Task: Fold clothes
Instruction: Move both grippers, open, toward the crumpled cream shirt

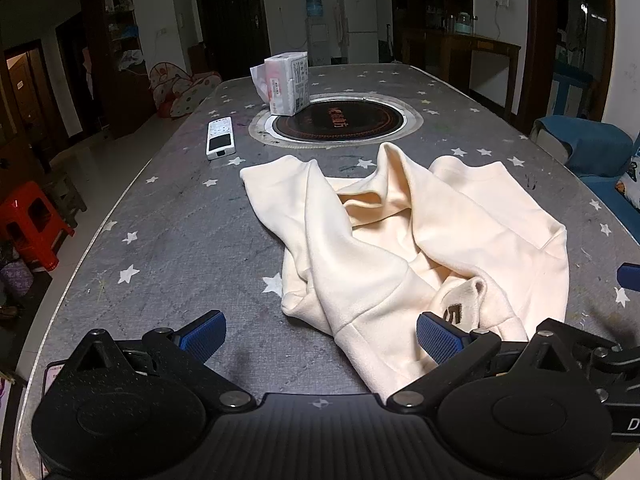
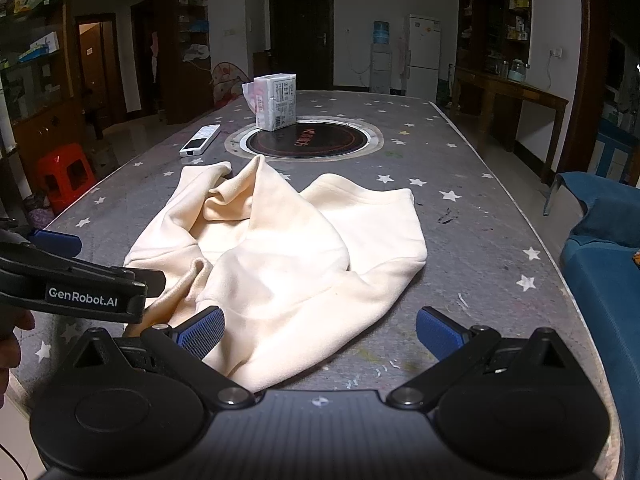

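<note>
Cream garment (image 1: 404, 240) lies crumpled on the starred worktop (image 1: 180, 220), not yet spread; left gripper (image 1: 320, 340) and right gripper (image 2: 320, 336) hover at its near edge, jaws wide and empty, likely to pick corners.

"GenRobot.AI" on left tool (image 2: 56, 240) arm, hob (image 1: 336, 120) lettering perhaps Chinese, illegible

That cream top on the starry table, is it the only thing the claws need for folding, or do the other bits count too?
Part of the job:
- cream top, crumpled, unfolded
- left claw, open
- right claw, open

Just lying about:
- white remote
- tissue pack
- round black hob set into the table
- red stool on the floor
</note>
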The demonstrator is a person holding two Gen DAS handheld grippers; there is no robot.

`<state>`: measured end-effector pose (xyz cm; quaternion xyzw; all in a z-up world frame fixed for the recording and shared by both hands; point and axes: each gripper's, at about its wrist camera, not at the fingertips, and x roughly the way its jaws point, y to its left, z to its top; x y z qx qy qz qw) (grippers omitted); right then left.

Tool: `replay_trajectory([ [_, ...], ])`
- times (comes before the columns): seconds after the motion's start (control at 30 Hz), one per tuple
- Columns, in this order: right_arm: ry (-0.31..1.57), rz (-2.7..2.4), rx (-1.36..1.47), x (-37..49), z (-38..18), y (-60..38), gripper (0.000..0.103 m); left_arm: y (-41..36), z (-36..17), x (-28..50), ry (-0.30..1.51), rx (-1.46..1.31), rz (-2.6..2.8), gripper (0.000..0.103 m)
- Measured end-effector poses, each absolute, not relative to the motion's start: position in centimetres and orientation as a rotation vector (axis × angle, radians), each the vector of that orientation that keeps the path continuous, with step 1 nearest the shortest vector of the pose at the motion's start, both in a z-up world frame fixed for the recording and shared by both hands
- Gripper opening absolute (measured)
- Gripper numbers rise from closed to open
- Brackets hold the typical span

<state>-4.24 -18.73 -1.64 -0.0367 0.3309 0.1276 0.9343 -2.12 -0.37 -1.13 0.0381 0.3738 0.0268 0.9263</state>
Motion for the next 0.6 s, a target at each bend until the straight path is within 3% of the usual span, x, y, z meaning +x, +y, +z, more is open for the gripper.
replay_trajectory([
  [0.6,0.68,0.276,-0.071,-3.72,-1.63,-18.5,0.103,-0.22,-1.01,-1.45,0.771,0.079,0.061,0.103],
])
